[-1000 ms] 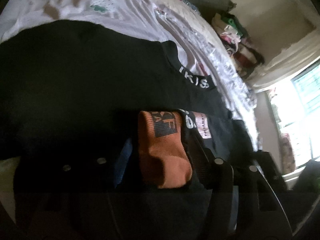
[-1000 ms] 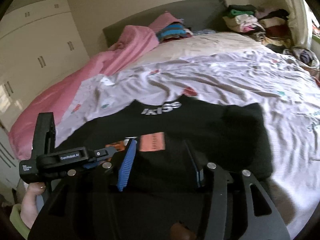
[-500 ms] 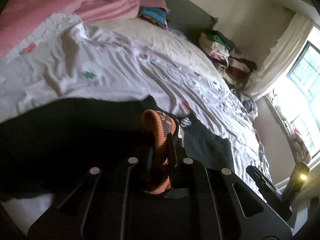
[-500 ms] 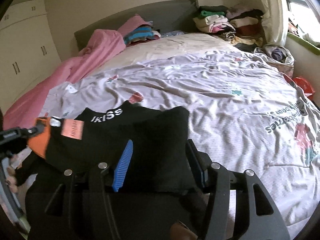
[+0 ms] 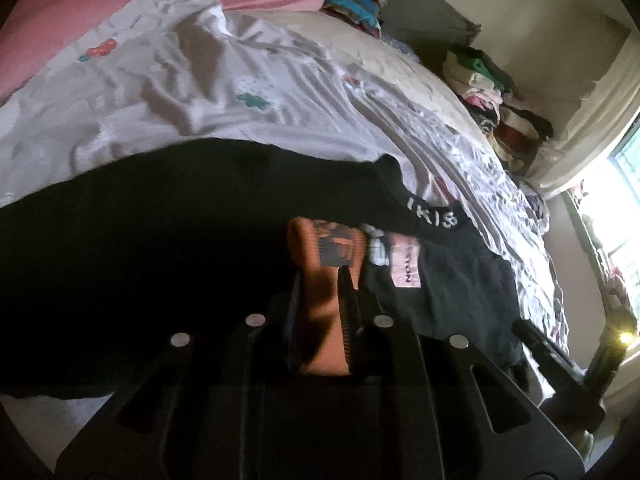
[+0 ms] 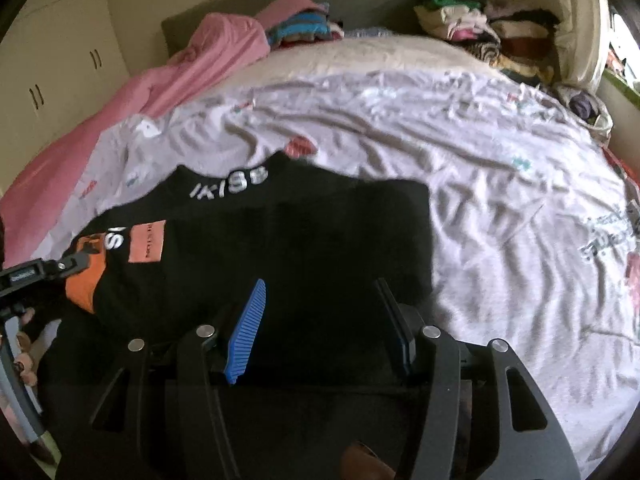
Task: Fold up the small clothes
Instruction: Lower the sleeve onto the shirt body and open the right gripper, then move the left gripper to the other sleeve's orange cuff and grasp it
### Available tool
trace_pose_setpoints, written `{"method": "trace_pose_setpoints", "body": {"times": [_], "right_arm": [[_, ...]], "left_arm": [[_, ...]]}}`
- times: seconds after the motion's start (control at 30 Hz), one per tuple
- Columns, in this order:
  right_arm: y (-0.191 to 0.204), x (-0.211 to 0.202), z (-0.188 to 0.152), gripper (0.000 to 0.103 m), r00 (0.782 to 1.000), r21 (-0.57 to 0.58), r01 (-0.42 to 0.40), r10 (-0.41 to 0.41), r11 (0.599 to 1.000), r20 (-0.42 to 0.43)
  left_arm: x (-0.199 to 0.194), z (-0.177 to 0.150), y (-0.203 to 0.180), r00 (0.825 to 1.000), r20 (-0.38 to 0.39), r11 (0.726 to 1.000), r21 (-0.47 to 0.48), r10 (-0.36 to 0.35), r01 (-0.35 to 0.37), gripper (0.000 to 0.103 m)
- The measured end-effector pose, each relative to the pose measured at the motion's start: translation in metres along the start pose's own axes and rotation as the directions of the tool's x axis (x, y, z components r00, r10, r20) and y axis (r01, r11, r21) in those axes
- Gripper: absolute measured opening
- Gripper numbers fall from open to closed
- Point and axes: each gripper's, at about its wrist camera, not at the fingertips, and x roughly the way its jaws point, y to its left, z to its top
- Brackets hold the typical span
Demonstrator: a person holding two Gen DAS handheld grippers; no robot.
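Observation:
An orange sock with a dark patch lies on black clothes at the near edge of the bed; it also shows in the right wrist view. My left gripper is shut on the orange sock, also seen from the side in the right wrist view. A black garment with white "IKISS" lettering lies spread on the sheet, and shows in the left wrist view. A small black piece with a pink label lies beside the sock. My right gripper is open over the black garment, holding nothing.
The bed has a white printed sheet. A pink blanket lies at the far left. Piles of clothes sit at the headboard right. White cupboards stand left. A window is on the right.
My left gripper closed on the orange sock and lifted its end, then lowered toward the black clothes. My right gripper stayed open and shifted a little over the black garment.

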Motion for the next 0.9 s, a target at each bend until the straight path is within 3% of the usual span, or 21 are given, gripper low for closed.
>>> {"method": "trace_pose_setpoints", "body": {"times": [0.13, 0.2, 0.3, 0.4, 0.6, 0.67, 0.73, 0.8, 0.87, 0.9], "right_arm": [[-0.004, 0.015, -0.007, 0.054, 0.998, 0.011, 0.03, -0.029, 0.999, -0.054], [-0.005, 0.02, -0.01, 0.054, 0.997, 0.016, 0.036, -0.035, 0.999, -0.07], [-0.003, 0.021, -0.011, 0.054, 0.996, 0.006, 0.052, -0.051, 0.999, -0.071], [-0.002, 0.019, -0.012, 0.059, 0.997, 0.001, 0.049, -0.048, 0.999, -0.068], [0.004, 0.002, -0.011, 0.067, 1.0, 0.006, 0.008, -0.008, 1.0, -0.018], [0.008, -0.005, -0.011, 0.075, 1.0, 0.004, -0.007, 0.007, 1.0, 0.002], [0.014, -0.01, -0.01, 0.08, 1.0, -0.005, -0.014, 0.014, 1.0, 0.011], [0.022, -0.016, -0.009, 0.08, 0.999, -0.019, -0.029, 0.029, 0.999, 0.023], [0.029, -0.021, -0.008, 0.09, 0.998, -0.034, -0.041, 0.042, 0.999, 0.036], [0.034, -0.023, -0.008, 0.091, 0.998, -0.042, -0.047, 0.049, 0.998, 0.044]], "left_arm": [[-0.017, 0.002, -0.002, 0.999, 0.047, 1.0, 0.023, 0.02, -0.021, 0.012], [-0.013, 0.0, -0.008, 1.0, 0.023, 0.999, 0.048, 0.015, -0.016, 0.012], [0.01, -0.012, -0.016, 0.997, -0.054, 0.994, 0.094, 0.058, -0.053, 0.024], [0.024, -0.022, -0.006, 0.991, -0.093, 0.993, 0.085, 0.092, -0.085, 0.027], [0.008, -0.027, 0.0, 0.995, -0.06, 0.995, 0.07, 0.08, -0.076, 0.03], [0.0, -0.027, 0.002, 0.996, -0.045, 0.995, 0.067, 0.08, -0.077, 0.031], [-0.009, -0.028, 0.003, 0.996, -0.026, 0.994, 0.067, 0.088, -0.086, 0.037], [-0.02, -0.026, 0.004, 0.996, 0.0, 0.994, 0.058, 0.092, -0.092, 0.05], [-0.031, -0.025, 0.006, 0.995, 0.026, 0.993, 0.056, 0.101, -0.102, 0.058], [-0.035, -0.024, 0.007, 0.993, 0.035, 0.992, 0.05, 0.111, -0.112, 0.067]]}}
